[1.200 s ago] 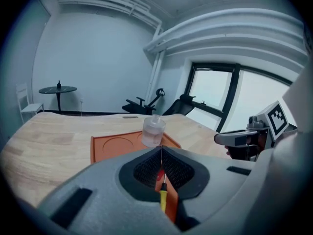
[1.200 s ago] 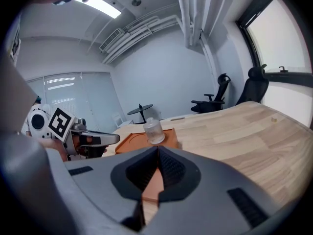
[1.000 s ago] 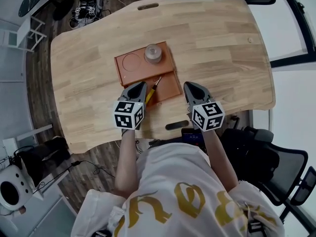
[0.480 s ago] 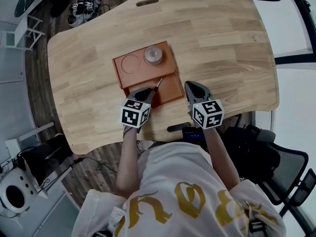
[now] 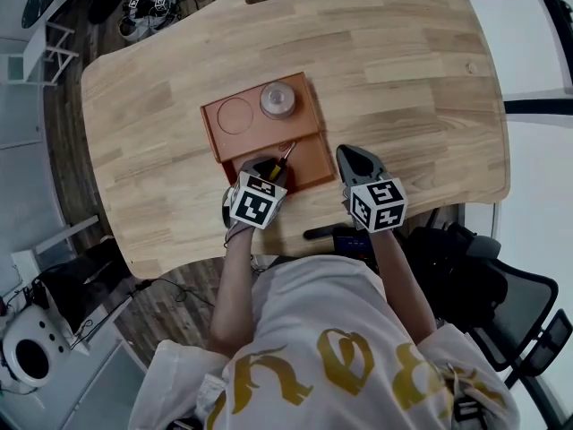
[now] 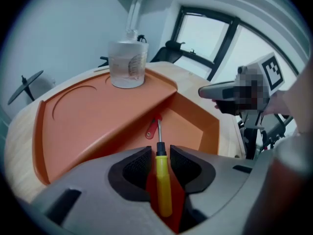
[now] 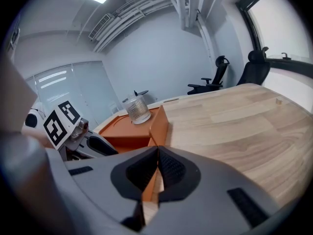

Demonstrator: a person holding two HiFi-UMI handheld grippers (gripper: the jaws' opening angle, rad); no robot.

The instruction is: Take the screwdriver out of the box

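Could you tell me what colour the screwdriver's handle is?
Yellow screwdriver handle, clearest in left gripper view.

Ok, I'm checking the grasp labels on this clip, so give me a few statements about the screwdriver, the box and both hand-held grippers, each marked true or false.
1. The screwdriver's yellow handle lies between the jaws of the left hand-held gripper. True.
2. The right hand-held gripper holds the screwdriver. False: its jaws are together on nothing, beside the orange box.
3. A clear jar stands on the box's raised part. True.
4. The screwdriver lies on the table outside the box. False: it lies in the box's lower compartment, its tip towards the inner wall.
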